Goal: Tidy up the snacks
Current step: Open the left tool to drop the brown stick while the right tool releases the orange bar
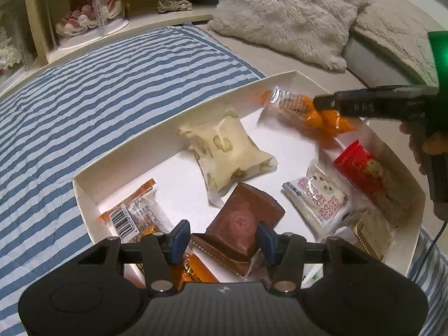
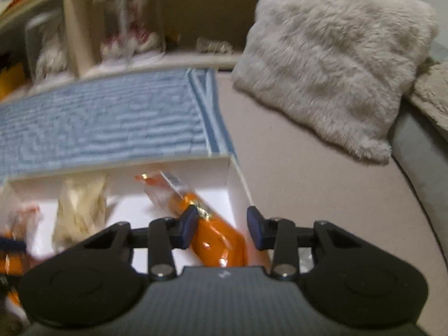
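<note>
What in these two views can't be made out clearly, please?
- Right wrist view: whole frame motion-blurred; orange snack packet print unreadable, and whether the right tool grips it is unclear.
- Left wrist view: brown snack packet near end hidden behind the left tool.
- Left wrist view: red packet text too small and blurred.
- Left wrist view: white box near edge cut off by the tool body.

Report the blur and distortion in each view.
Left wrist view: mostly sharp, with the barcode legible on the near orange packet; only the orange snack by the right gripper smears. Right wrist view: motion blur throughout, smearing the striped cover. Both show fisheye bending of the white box edges.
</note>
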The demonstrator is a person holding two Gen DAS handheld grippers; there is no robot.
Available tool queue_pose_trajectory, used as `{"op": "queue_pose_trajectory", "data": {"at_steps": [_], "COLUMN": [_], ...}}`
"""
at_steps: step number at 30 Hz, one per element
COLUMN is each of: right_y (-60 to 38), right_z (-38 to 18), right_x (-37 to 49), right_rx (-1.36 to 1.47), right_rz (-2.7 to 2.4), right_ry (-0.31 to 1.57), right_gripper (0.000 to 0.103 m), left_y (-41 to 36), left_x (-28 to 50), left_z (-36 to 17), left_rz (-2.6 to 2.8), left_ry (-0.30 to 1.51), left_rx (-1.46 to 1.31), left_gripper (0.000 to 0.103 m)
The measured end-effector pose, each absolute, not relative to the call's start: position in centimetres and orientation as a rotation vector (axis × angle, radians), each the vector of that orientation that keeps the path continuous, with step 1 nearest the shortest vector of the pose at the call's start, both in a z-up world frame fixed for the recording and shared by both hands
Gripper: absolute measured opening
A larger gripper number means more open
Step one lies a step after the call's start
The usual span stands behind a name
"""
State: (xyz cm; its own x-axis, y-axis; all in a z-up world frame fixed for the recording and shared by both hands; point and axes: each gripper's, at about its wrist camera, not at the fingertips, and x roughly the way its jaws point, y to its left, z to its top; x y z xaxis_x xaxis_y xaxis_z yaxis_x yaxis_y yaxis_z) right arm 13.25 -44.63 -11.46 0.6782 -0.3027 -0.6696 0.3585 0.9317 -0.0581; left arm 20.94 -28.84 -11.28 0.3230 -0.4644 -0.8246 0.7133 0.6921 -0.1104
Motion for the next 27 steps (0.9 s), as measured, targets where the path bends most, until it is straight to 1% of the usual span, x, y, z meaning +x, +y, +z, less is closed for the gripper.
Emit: {"op": "queue_pose_trajectory", "data": {"at_steps": [2,6,12,16,19,21,23,26,27], "right_y": [-44.8,-45.7,-45.4,-44.7,-44.0,-43.5,-43.1,-42.6,-42.4], "right_z": [-11.1,-11.0,-11.5,-12.8,-13.7,-13.6,-12.6,-11.1,-10.9], "right_x": [13.3,13.3,15.1,16.4,17.2,17.1,16.7,15.5,15.1], "right_rx": [0.088,0.248,0.314,0.316,0.335,0.341,0.289,0.191,0.162], "right_rz": [-0.385,-0.299,-0.269,-0.293,-0.212,-0.130,-0.112,-0.105,-0.103], "right_ry": [0.719,0.691,0.698,0.733,0.761,0.760,0.754,0.798,0.820], "right_gripper": [0.042,0.042,0.042,0.042,0.043,0.043,0.044,0.049,0.054], "left_y": [-28.7,-28.4,-28.2,-28.2,-28.1,-28.0,-27.8,-27.6,-27.6], "left_x": [21.0,21.0,20.9,20.6,20.4,20.4,20.3,20.1,20.0], "left_z": [-11.2,-11.0,-10.9,-10.9,-10.7,-10.5,-10.2,-9.7,-9.5], "left_rz": [-0.786,-0.797,-0.802,-0.812,-0.823,-0.826,-0.827,-0.827,-0.827], "left_ry": [0.971,0.977,0.980,0.984,0.986,0.981,0.977,0.968,0.966], "left_rx": [0.278,0.240,0.205,0.192,0.182,0.176,0.169,0.161,0.159], "left_gripper": [0.054,0.054,0.054,0.054,0.054,0.054,0.054,0.054,0.054]}}
